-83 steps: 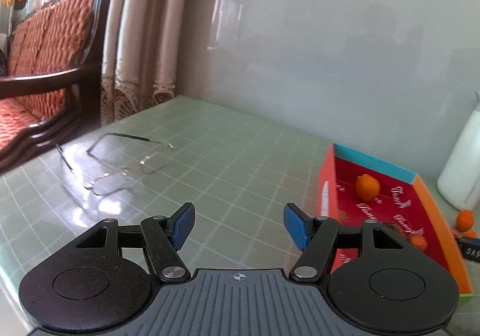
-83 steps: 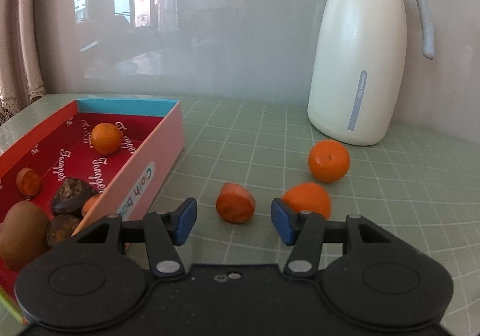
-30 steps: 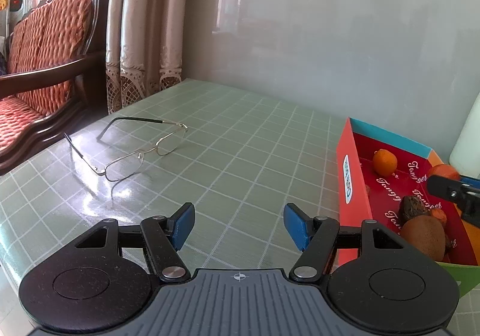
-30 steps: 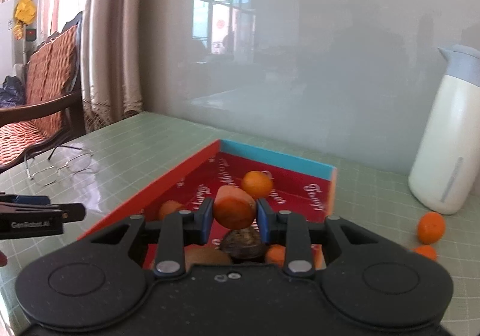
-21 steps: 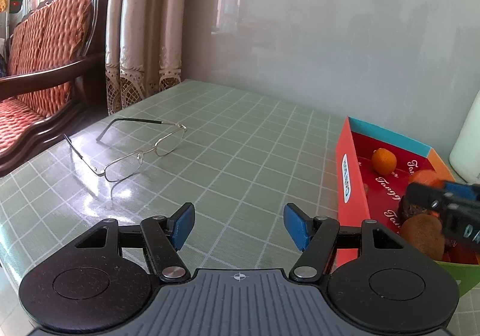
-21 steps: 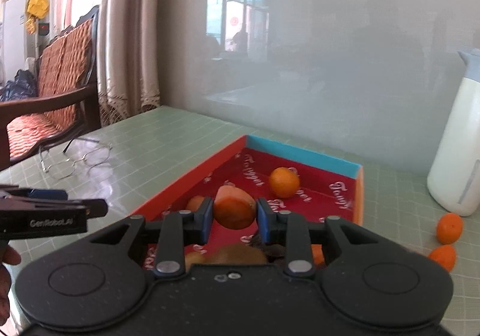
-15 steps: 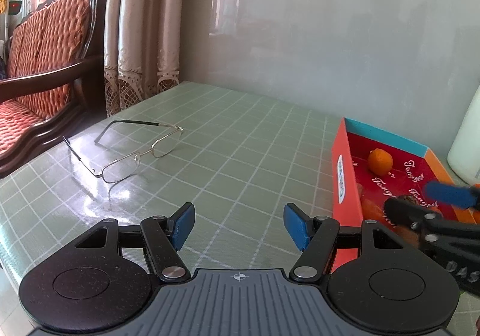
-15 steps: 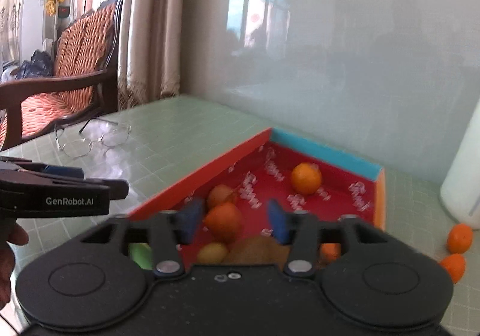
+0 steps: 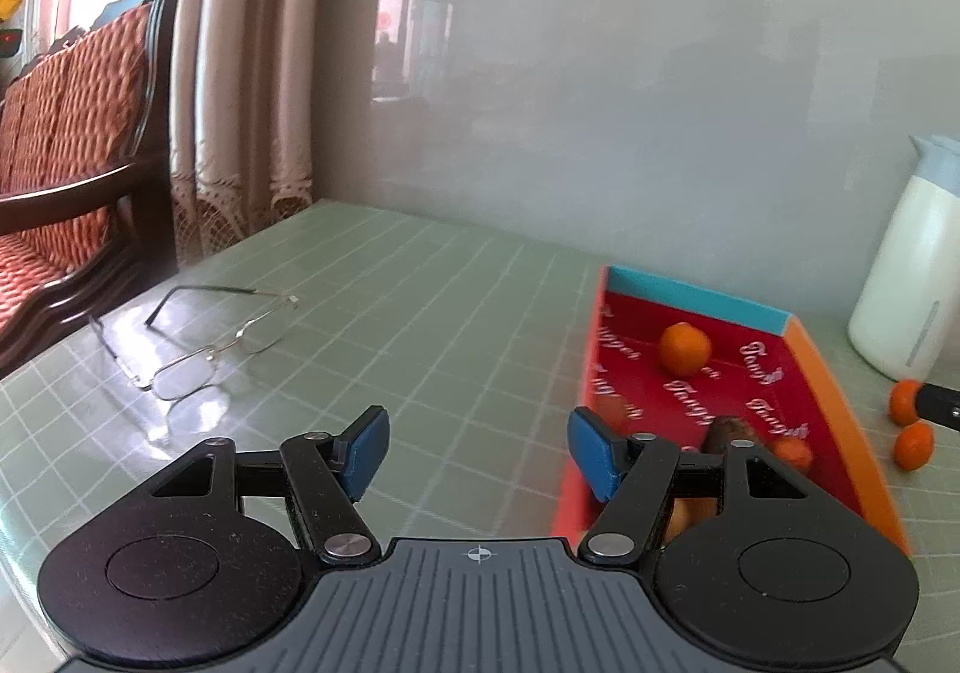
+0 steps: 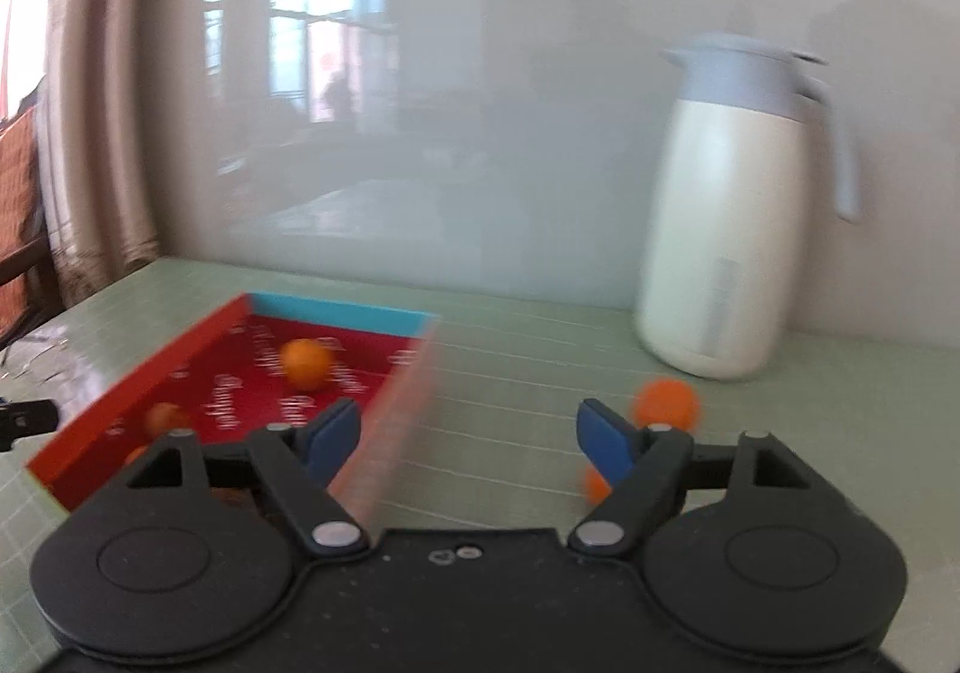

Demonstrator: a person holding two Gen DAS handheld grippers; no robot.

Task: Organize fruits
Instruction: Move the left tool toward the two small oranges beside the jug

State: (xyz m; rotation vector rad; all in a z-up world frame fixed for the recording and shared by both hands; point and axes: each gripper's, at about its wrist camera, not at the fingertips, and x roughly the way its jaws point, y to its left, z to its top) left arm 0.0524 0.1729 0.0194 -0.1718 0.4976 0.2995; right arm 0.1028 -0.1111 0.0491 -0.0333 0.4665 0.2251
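Note:
A red cardboard box [image 9: 831,373] with a blue end wall holds an orange [image 9: 684,349], a dark fruit [image 9: 729,431] and other small orange fruits; it also shows in the blurred right wrist view [image 10: 198,340]. Two oranges [image 9: 912,427] lie on the table right of the box, also in the right wrist view [image 10: 666,403]. My left gripper [image 9: 474,454] is open and empty, above the table left of the box. My right gripper [image 10: 465,439] is open and empty, over the table between the box and the loose oranges.
A white thermos jug [image 10: 729,229] stands at the back right by the wall. A pair of glasses [image 9: 204,343] lies on the green tiled tabletop at the left. A wooden sofa [image 9: 66,162] stands beyond the table's left edge.
My right gripper opened and let go of the orange fruit into the box, then swung right toward the loose oranges. My left gripper shifted slightly.

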